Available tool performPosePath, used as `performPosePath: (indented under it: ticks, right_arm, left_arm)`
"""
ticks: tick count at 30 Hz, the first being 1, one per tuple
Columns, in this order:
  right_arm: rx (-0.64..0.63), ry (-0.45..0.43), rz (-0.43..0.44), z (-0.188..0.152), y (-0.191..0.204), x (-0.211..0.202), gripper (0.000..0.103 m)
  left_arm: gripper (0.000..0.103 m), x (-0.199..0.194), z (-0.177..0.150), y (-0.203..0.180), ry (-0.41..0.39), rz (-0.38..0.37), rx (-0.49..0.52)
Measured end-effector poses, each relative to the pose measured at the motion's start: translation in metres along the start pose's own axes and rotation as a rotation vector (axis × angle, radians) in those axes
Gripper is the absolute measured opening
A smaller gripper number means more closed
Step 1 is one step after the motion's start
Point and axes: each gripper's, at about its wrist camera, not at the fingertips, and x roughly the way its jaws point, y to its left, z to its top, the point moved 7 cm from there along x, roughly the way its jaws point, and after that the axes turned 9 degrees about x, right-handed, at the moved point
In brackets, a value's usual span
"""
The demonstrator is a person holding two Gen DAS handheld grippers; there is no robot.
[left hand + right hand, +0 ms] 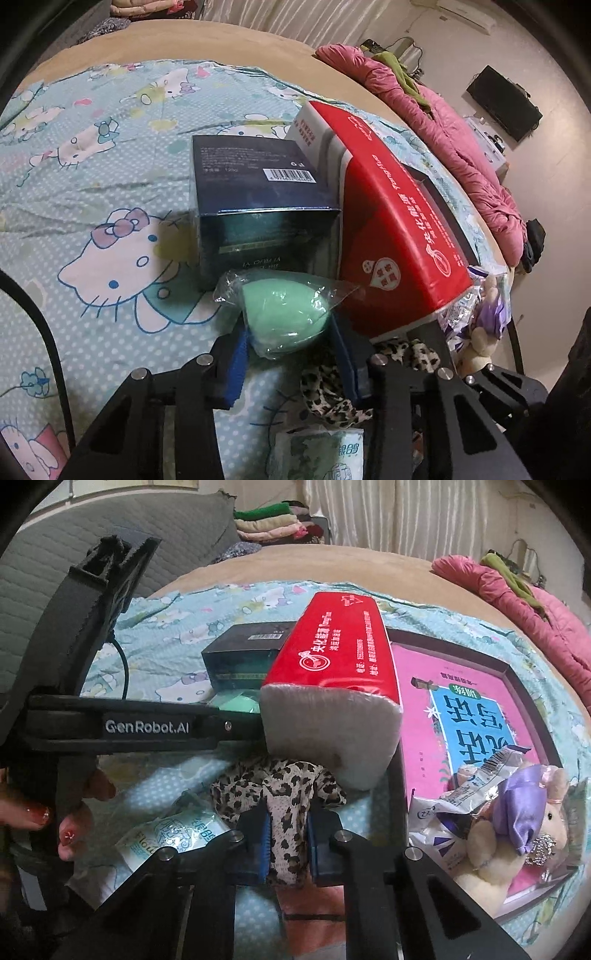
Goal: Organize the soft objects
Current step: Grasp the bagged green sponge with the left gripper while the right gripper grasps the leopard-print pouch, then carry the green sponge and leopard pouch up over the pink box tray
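Note:
A mint-green egg-shaped sponge (286,314) in clear wrap lies on the cartoon-cat bedsheet (92,184), in front of a dark blue box (258,199). My left gripper (290,332) has its blue pads against both sides of the sponge. In the right wrist view the same gripper's black body (147,727) reaches in from the left, and the sponge (236,705) peeks out at its tip. My right gripper (288,834) is shut on a bunched leopard-print cloth (284,794), which also shows in the left wrist view (332,391).
A red pack of tissues (343,657) leans on the dark box. A dark tray (517,672) at the right holds a pink book, a snack bag (443,823) and a plush toy with a purple bow (517,823). A small tissue pack (173,834) lies near a hand (70,834).

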Motion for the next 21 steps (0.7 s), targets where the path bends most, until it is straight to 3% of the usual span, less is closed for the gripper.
performPosePath:
  ticks: [11,21]
  right_arm:
    - [0.019,-0.064,0.032,0.004,-0.004,-0.031,0.014]
    - [0.04,-0.121,0.049,0.009,-0.007,-0.061,0.014]
  left_arm:
    - [0.041,-0.035,-0.005,-0.006,-0.03,0.13,0.063]
    - [0.041,-0.069,-0.013,-0.021,-0.057,0.182,0.082]
